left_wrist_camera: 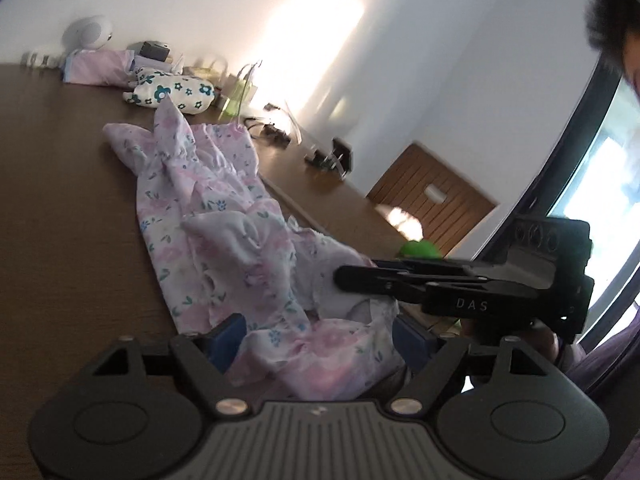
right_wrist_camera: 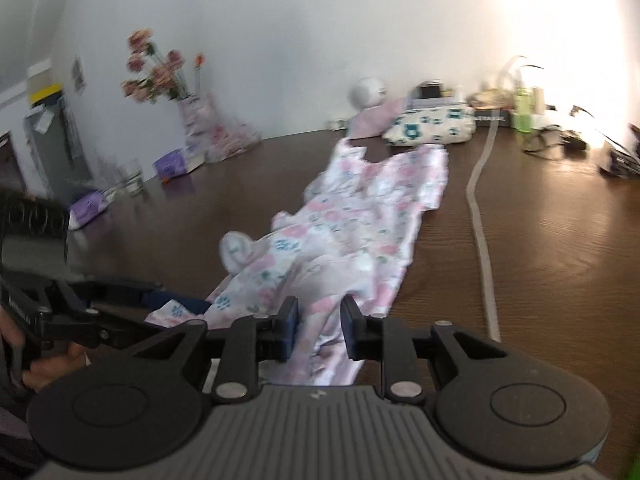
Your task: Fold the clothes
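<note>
A pink floral garment [left_wrist_camera: 220, 220] [right_wrist_camera: 352, 220] lies crumpled lengthwise on the brown table [left_wrist_camera: 60, 200] [right_wrist_camera: 560, 240]. Its near end is bunched up between both grippers. My left gripper [left_wrist_camera: 320, 338] stands wide open, with loose cloth draped between its blue pads [left_wrist_camera: 228, 340], which do not press on it. In the right wrist view the left gripper [right_wrist_camera: 168, 312] comes in from the left at the cloth's near corner. My right gripper [right_wrist_camera: 320, 328] has its jaws narrow, pinching a fold of the garment. From the side, the right gripper [left_wrist_camera: 340, 278] rests over the cloth.
Folded clothes [right_wrist_camera: 432, 124] [left_wrist_camera: 172, 94] sit at the table's far edge beside a pink folded piece [left_wrist_camera: 96, 68]. A flower vase [right_wrist_camera: 160, 68], a glass [right_wrist_camera: 134, 176] and packets stand at the back left. A pale strip [right_wrist_camera: 480, 220] runs along the right. A person's head [left_wrist_camera: 616, 20] shows.
</note>
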{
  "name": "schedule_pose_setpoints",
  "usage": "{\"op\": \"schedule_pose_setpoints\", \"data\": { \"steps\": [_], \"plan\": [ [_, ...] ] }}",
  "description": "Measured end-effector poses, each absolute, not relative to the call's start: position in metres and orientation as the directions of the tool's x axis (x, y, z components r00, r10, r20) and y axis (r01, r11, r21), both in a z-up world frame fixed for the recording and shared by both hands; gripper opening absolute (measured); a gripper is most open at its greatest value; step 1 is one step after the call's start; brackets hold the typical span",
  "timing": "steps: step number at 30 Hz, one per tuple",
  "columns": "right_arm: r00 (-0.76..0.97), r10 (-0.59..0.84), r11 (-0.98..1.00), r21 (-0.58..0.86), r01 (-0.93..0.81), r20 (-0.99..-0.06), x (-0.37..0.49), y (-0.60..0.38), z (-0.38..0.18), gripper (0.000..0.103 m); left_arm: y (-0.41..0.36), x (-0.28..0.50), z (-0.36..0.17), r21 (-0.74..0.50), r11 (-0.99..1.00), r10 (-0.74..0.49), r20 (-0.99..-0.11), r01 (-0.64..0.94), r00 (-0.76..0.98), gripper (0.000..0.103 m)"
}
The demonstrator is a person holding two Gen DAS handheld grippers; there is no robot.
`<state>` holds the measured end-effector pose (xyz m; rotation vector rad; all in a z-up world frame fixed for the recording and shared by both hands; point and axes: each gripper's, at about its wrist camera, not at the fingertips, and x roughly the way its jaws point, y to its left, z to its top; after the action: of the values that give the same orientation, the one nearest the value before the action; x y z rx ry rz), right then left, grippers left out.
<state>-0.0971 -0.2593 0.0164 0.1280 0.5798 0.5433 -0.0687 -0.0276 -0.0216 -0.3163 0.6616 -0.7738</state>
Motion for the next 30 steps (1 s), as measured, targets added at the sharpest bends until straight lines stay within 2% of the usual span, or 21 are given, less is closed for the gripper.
{"op": "schedule_pose_setpoints", "data": {
  "steps": [1, 2, 4, 6, 7, 8, 9, 10, 11, 12, 13, 14, 17, 19, 21, 24, 30],
  "plan": [
    [0.701, 0.52, 0.853, 0.269, -0.447, -0.488, -0.097, -0.262, 0.017, 0.019, -0.028, -0.067, -0.023, -0.49, 0.684, -0.729, -0.435, 0.541, 0.528, 0.068],
    [0.696, 0.522, 0.853, 0.278, -0.443, -0.493, -0.095, -0.264, 0.016, 0.016, -0.028, -0.066, -0.025, -0.487, 0.685, -0.728, -0.439, 0.542, 0.527, 0.047],
    [0.685, 0.526, 0.85, 0.29, -0.439, -0.504, -0.092, -0.263, 0.012, 0.014, -0.031, -0.061, -0.028, -0.484, 0.688, -0.725, -0.462, 0.54, 0.511, 0.017],
    [0.669, 0.519, 0.853, 0.274, -0.444, -0.532, -0.088, -0.255, 0.008, 0.015, -0.031, -0.059, -0.03, -0.492, 0.685, -0.728, -0.47, 0.537, 0.499, 0.016],
    [0.659, 0.511, 0.856, 0.259, -0.448, -0.551, -0.086, -0.252, 0.006, 0.016, -0.031, -0.058, -0.031, -0.496, 0.684, -0.73, -0.473, 0.535, 0.494, 0.016],
    [0.659, 0.503, 0.859, 0.242, -0.451, -0.559, -0.086, -0.25, 0.005, 0.017, -0.029, -0.058, -0.031, -0.501, 0.685, -0.729, -0.473, 0.529, 0.495, 0.021],
    [0.665, 0.498, 0.862, 0.235, -0.449, -0.557, -0.088, -0.251, 0.007, 0.021, -0.026, -0.059, -0.031, -0.506, 0.686, -0.728, -0.471, 0.523, 0.498, 0.024],
    [0.671, 0.493, 0.865, 0.228, -0.447, -0.554, -0.089, -0.253, 0.009, 0.026, -0.023, -0.061, -0.029, -0.513, 0.685, -0.729, -0.468, 0.518, 0.5, 0.031],
    [0.685, 0.485, 0.87, 0.222, -0.441, -0.543, -0.093, -0.257, 0.014, 0.033, -0.021, -0.063, -0.026, -0.509, 0.685, -0.728, -0.461, 0.521, 0.507, 0.044],
    [0.699, 0.478, 0.875, 0.215, -0.434, -0.532, -0.096, -0.262, 0.018, 0.033, -0.02, -0.067, -0.02, -0.491, 0.688, -0.726, -0.451, 0.534, 0.519, 0.053],
    [0.712, 0.471, 0.879, 0.209, -0.428, -0.521, -0.099, -0.267, 0.023, 0.033, -0.019, -0.072, -0.014, -0.466, 0.689, -0.725, -0.439, 0.555, 0.531, 0.07],
    [0.726, 0.464, 0.884, 0.205, -0.421, -0.507, -0.103, -0.272, 0.028, 0.033, -0.02, -0.077, -0.009, -0.44, 0.687, -0.726, -0.429, 0.578, 0.537, 0.079],
    [0.761, 0.452, 0.891, 0.191, -0.412, -0.465, -0.111, -0.281, 0.041, 0.032, -0.029, -0.089, 0.007, -0.33, 0.683, -0.725, -0.414, 0.651, 0.551, 0.079],
    [0.757, 0.473, 0.88, 0.199, -0.431, -0.452, -0.11, -0.281, 0.042, 0.026, -0.042, -0.091, 0.011, -0.265, 0.684, -0.713, -0.437, 0.68, 0.548, 0.079],
    [0.733, 0.475, 0.877, 0.193, -0.439, -0.487, -0.104, -0.273, 0.034, 0.019, -0.057, -0.092, 0.008, -0.189, 0.683, -0.691, -0.481, 0.705, 0.54, 0.079],
    [0.7, 0.478, 0.871, 0.183, -0.456, -0.531, -0.098, -0.261, 0.019, 0.017, -0.073, -0.095, -0.004, -0.098, 0.683, -0.642, -0.555, 0.724, 0.53, 0.078],
    [0.677, 0.471, 0.869, 0.168, -0.465, -0.565, -0.096, -0.25, 0.005, 0.017, -0.073, -0.107, -0.013, -0.049, 0.654, -0.646, -0.555, 0.755, 0.524, 0.079]
  ]
}}
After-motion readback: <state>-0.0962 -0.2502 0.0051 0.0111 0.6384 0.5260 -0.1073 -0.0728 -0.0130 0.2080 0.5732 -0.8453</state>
